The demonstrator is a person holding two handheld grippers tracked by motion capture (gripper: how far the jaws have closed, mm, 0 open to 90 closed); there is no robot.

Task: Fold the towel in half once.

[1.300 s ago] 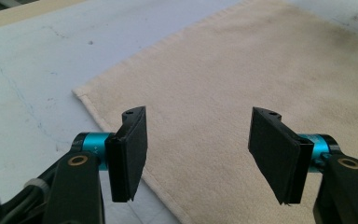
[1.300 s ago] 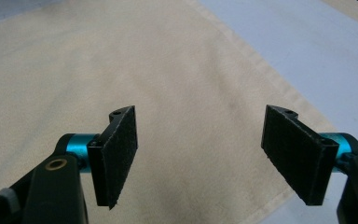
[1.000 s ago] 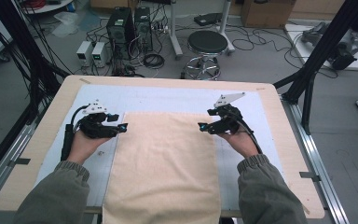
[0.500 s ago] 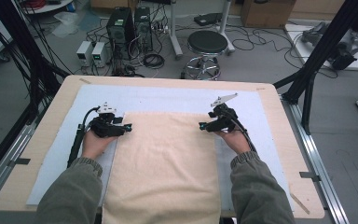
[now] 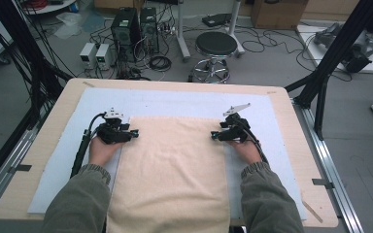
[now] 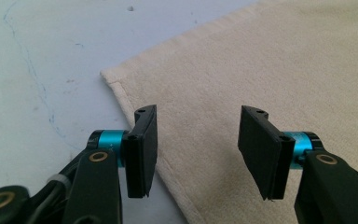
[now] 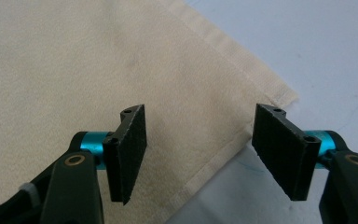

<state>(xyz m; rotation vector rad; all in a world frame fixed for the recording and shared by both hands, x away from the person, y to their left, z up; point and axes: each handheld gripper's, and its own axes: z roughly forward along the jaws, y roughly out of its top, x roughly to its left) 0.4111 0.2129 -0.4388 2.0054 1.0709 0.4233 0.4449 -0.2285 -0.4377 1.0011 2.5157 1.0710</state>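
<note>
The left tool (image 5: 132, 133) stands released, its two black jaws spread wide over the left hem of a cream towel (image 5: 172, 170), near the towel's far left corner. In the left gripper view (image 6: 193, 154) one jaw hangs above the hem itself and the other above the cloth; whether they touch the fabric cannot be told. The right tool (image 5: 215, 135) is likewise released, jaws parted above the towel's right hem close to its far right corner. In the right gripper view (image 7: 214, 154) one jaw sits over the cloth and the other over the pale blue mat (image 5: 175, 102) just past the edge.

Each tool is held by a hand: the left hand (image 5: 102, 150) and the right hand (image 5: 246, 150) enter from the near side in olive-green sleeves (image 5: 77, 204), with a black cable (image 5: 80, 153) trailing back from the left tool.

The towel lies flat and spread out in the middle of the mat, its near end hanging over the front edge of the desk (image 5: 296, 145). The mat covers most of the light wooden desk top.

Beyond the desk, on the grey floor (image 5: 272, 63), stand a round black stool (image 5: 216, 46), two black computer towers (image 5: 136, 22) and loose cables (image 5: 160, 60). Black frame posts (image 5: 330, 53) rise at either side.
</note>
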